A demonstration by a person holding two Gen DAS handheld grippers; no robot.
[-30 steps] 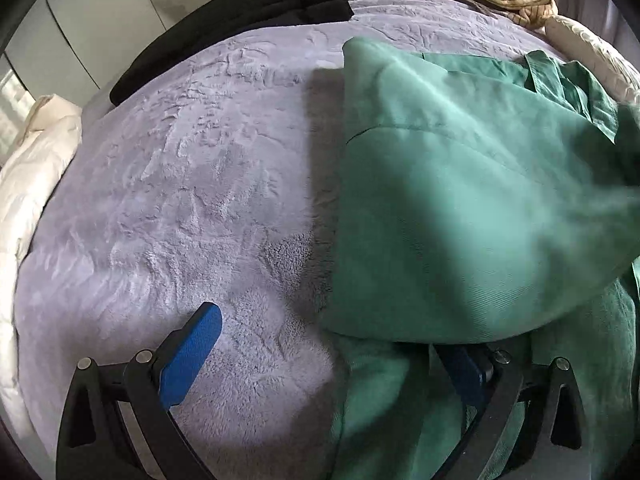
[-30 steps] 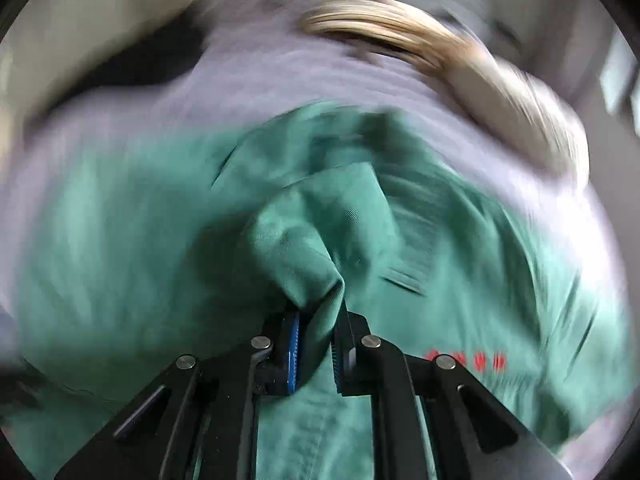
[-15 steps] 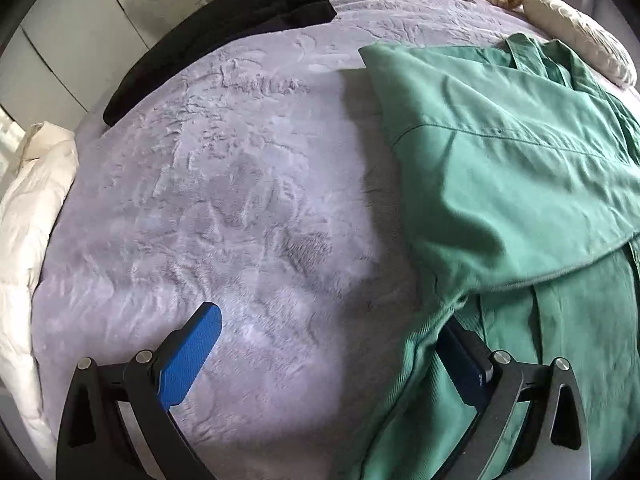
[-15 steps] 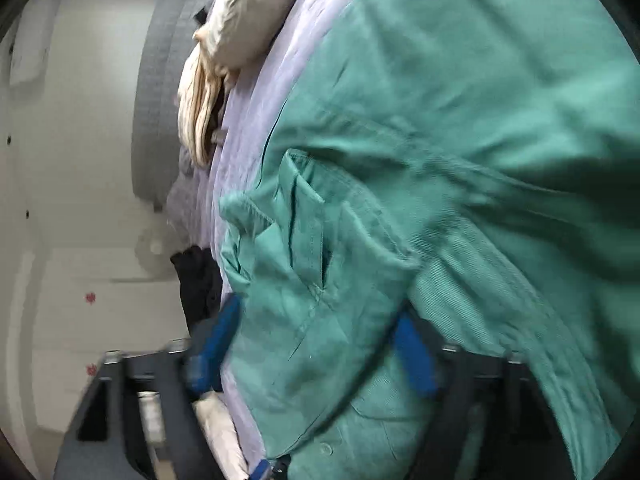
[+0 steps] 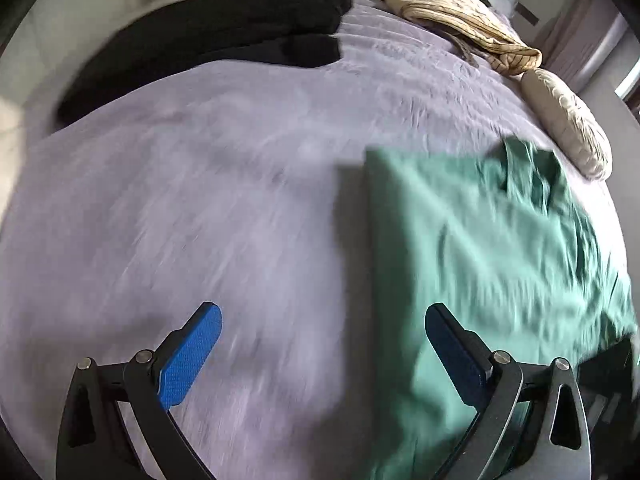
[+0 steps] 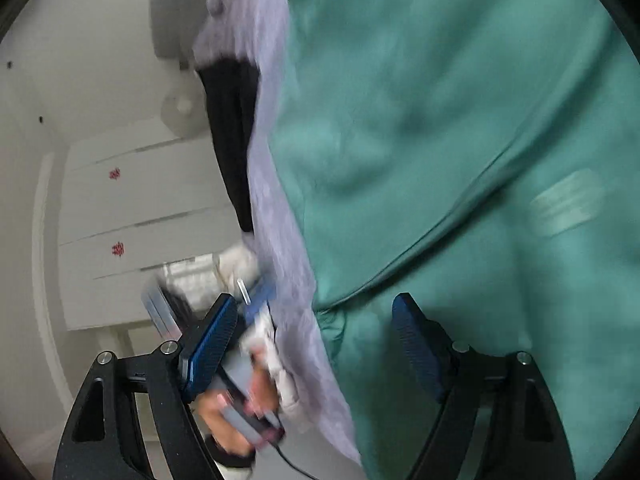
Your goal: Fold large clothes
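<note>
From the left wrist, the left tongs point(image 5: 324, 344) are spread wide and hold nothing. The green shirt point(image 5: 488, 256) lies flat on the purple blanket point(image 5: 200, 208), in front of the right finger and off to that side. It already has one straight folded edge. A black pile of clothes point(image 5: 208, 36) sits far ahead, and a tan bundle point(image 5: 460, 32) lies far ahead to the right.

From the right wrist, the right tongs point(image 6: 316, 344) are spread wide too, with nothing pinched. The picture is turned sideways. The green shirt point(image 6: 460, 140) fills the space ahead and to the right. A flap with a long edge lies over it. A hand point(image 6: 240, 412) holding the other tool shows by the left finger.

I think the first folds are done. The shirt still looks big, so it likely needs more folding.
</note>
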